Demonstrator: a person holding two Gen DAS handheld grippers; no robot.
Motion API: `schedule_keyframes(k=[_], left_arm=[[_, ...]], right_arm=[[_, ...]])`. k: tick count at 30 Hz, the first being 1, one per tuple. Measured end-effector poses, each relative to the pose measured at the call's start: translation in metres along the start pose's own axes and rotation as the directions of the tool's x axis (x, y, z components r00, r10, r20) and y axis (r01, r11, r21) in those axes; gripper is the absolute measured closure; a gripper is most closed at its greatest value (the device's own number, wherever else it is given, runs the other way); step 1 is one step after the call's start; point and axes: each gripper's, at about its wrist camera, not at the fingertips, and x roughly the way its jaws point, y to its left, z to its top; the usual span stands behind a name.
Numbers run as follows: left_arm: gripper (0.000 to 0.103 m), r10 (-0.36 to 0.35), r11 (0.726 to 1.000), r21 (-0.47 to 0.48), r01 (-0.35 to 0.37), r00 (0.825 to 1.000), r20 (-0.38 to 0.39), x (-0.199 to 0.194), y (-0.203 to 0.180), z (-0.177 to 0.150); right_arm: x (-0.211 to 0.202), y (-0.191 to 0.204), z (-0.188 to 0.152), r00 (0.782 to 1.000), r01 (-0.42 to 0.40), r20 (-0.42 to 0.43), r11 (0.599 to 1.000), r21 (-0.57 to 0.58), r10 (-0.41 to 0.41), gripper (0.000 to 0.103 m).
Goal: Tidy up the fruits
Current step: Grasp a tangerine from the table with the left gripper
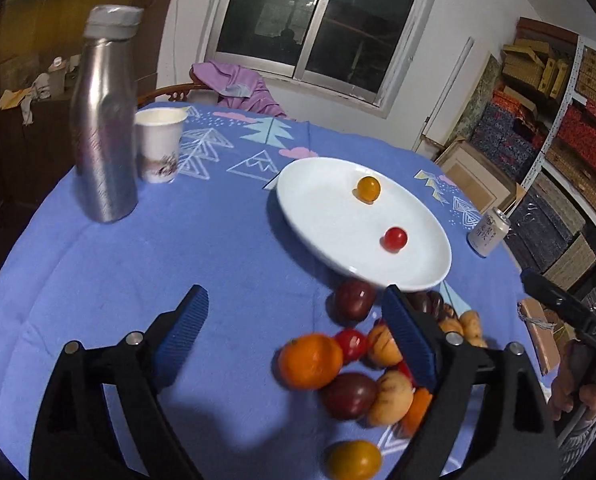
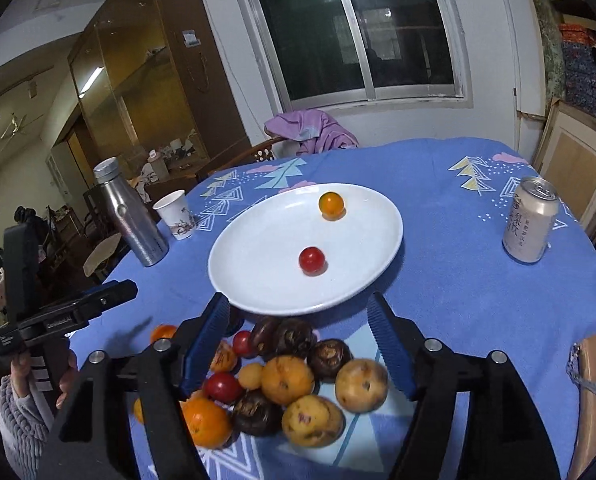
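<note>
Hovering over the fruit pile (image 2: 289, 384), both claws, left (image 1: 293, 332) and right (image 2: 298, 340), gape apart, gripping nothing

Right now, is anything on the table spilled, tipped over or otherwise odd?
Nothing is spilled or tipped. The steel bottle, paper cup and drink can stand upright. Only two small tomatoes, red and yellow, lie on the white plate; the remaining fruit pile lies on the blue tablecloth.

1. I'm looking into a lived-in home dining room: a round table under a blue tablecloth (image 2: 438, 280), a sliding window (image 2: 358, 36).
2. Shelves of stacked boxes (image 1: 570, 120) suggest storage too.
</note>
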Motion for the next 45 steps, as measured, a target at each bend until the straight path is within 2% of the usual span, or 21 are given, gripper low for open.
schedule_keyframes(k=[4,8,14,16,18,20,24,28,33,35,37,43,45], left_arm=[[0.017,0.026,0.999,-0.029,-0.027,0.998,-0.058,0.003,0.018,-0.033],[0.017,0.002,1.0,0.007,-0.002,0.999,-0.054,0.006,0.01,-0.036],[0.017,-0.01,0.999,0.051,0.016,0.993,-0.116,0.03,-0.007,-0.033],[0.016,0.025,0.997,0.077,-0.015,0.991,-0.13,0.037,-0.011,-0.035],[0.011,0.06,0.995,0.087,-0.05,0.991,-0.123,0.038,-0.009,-0.036],[0.01,0.125,0.99,0.085,-0.116,0.986,-0.109,0.037,-0.002,-0.034],[0.011,0.157,0.987,-0.009,-0.159,0.984,-0.079,0.025,0.025,-0.028],[0.011,0.114,0.99,-0.081,-0.119,0.991,-0.065,0.017,0.04,-0.025],[0.011,0.057,0.998,-0.02,-0.06,0.993,-0.105,0.028,0.026,-0.027],[0.019,0.08,0.997,0.017,-0.079,0.991,-0.103,0.034,0.02,-0.027],[0.038,0.107,0.993,0.058,-0.101,0.99,-0.094,0.039,0.015,-0.026],[0.041,0.158,0.976,0.162,-0.145,0.985,-0.071,0.053,-0.001,-0.024],[0.046,0.147,0.976,0.171,-0.132,0.986,-0.081,0.056,-0.003,-0.024]], right_arm=[[-0.013,-0.012,-0.029,1.0,0.019,0.017,1.0,0.021,-0.019,0.018],[-0.01,-0.029,-0.033,1.0,0.002,-0.012,0.995,0.099,-0.001,0.018],[-0.006,-0.025,-0.033,1.0,0.016,-0.023,0.996,0.082,-0.014,0.017],[-0.005,-0.022,-0.033,1.0,0.019,-0.025,0.997,0.074,-0.017,0.017],[-0.006,-0.022,-0.033,1.0,0.023,-0.023,0.997,0.072,-0.021,0.017],[-0.007,-0.023,-0.033,1.0,0.024,-0.019,0.997,0.078,-0.022,0.016],[-0.01,-0.027,-0.031,1.0,0.029,-0.006,0.995,0.096,-0.028,0.016],[-0.011,-0.03,-0.031,1.0,0.027,0.0,0.994,0.108,-0.028,0.016],[-0.01,-0.028,-0.031,0.999,0.032,-0.005,0.994,0.101,-0.032,0.016],[-0.01,-0.028,-0.031,0.999,0.033,-0.005,0.995,0.099,-0.032,0.016],[-0.01,-0.028,-0.032,0.999,0.032,-0.007,0.995,0.098,-0.031,0.016],[-0.007,-0.025,-0.032,0.999,0.038,-0.014,0.996,0.082,-0.037,0.016],[-0.007,-0.024,-0.033,0.999,0.039,-0.015,0.996,0.079,-0.038,0.016]])
